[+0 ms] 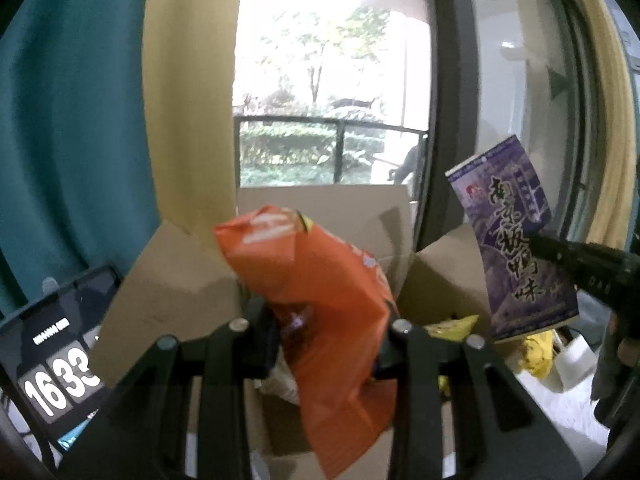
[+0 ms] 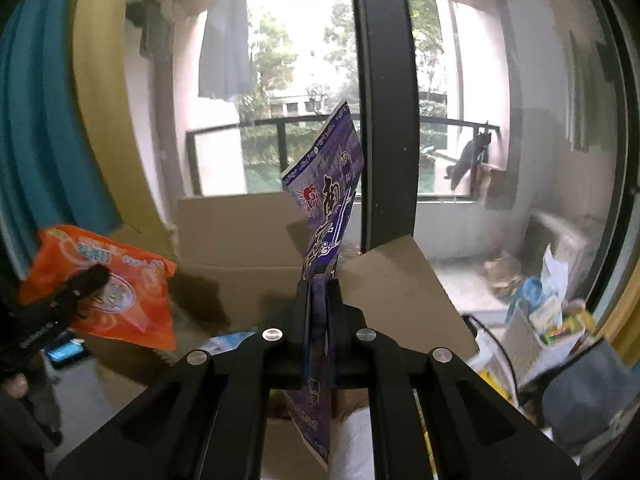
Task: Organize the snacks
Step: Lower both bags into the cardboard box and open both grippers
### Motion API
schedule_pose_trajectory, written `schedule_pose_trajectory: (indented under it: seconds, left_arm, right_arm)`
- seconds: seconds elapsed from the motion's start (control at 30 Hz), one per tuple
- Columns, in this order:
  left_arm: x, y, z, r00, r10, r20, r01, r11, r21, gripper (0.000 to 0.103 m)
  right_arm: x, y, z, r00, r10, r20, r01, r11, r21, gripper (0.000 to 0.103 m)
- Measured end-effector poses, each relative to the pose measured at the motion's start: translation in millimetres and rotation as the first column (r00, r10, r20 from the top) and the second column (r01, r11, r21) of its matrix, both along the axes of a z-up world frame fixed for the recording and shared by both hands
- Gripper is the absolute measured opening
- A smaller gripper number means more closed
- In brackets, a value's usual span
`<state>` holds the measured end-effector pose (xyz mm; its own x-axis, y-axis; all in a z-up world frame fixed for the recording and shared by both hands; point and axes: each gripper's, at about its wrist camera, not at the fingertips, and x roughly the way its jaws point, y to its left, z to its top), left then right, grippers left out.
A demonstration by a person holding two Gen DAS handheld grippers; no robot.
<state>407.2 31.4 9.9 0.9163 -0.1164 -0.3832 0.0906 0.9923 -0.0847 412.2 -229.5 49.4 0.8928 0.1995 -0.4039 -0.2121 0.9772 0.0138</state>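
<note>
My left gripper is shut on an orange snack bag and holds it upright above an open cardboard box. The same bag shows at the left of the right wrist view. My right gripper is shut on a purple snack packet, held edge-on above the box. The purple packet also shows at the right of the left wrist view, pinched by the right gripper's fingers. A yellow snack bag lies inside the box.
The box flaps stand up around the opening. A tablet with a clock leans left of the box. A dark window frame and balcony glass are behind. A white basket of items sits at the right. Teal and yellow curtains hang left.
</note>
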Motion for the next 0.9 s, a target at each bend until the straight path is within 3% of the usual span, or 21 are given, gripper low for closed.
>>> schedule_pose_trajectory:
  seconds: [0.17, 0.27, 0.43, 0.7, 0.9]
  left_arm:
    - [23.8, 6.8, -18.1, 0.997, 0.047, -0.063, -0.049, 0.999, -0.024, 0.036]
    - [34.5, 6.1, -27.4, 0.994, 0.012, -0.112, -0.014, 1.000, -0.019, 0.051]
    - [29.7, 7.2, -23.7, 0.993, -0.001, -0.121, -0.005, 0.999, -0.045, 0.069]
    - [-4.9, -5.7, -6.4, 0.995, -0.040, -0.094, 0.035, 0.998, -0.051, 0.075]
    - [-45.0, -13.5, 6.6, 0.993, -0.086, -0.083, 0.081, 0.995, -0.057, 0.078]
  right_arm:
    - [37.4, 27.6, -23.1, 0.998, -0.023, -0.052, 0.015, 0.990, -0.137, 0.008]
    - [49.3, 47.8, -41.2, 0.994, 0.023, -0.109, -0.043, 0.982, -0.186, 0.008]
    - [50.0, 67.7, -58.8, 0.977, 0.124, -0.176, -0.154, 0.973, -0.169, 0.015]
    - [28.9, 63.5, -48.6, 0.976, 0.131, -0.173, -0.158, 0.976, -0.151, 0.015]
    - [-8.9, 48.1, -36.2, 0.974, 0.148, -0.172, -0.166, 0.981, -0.097, 0.019]
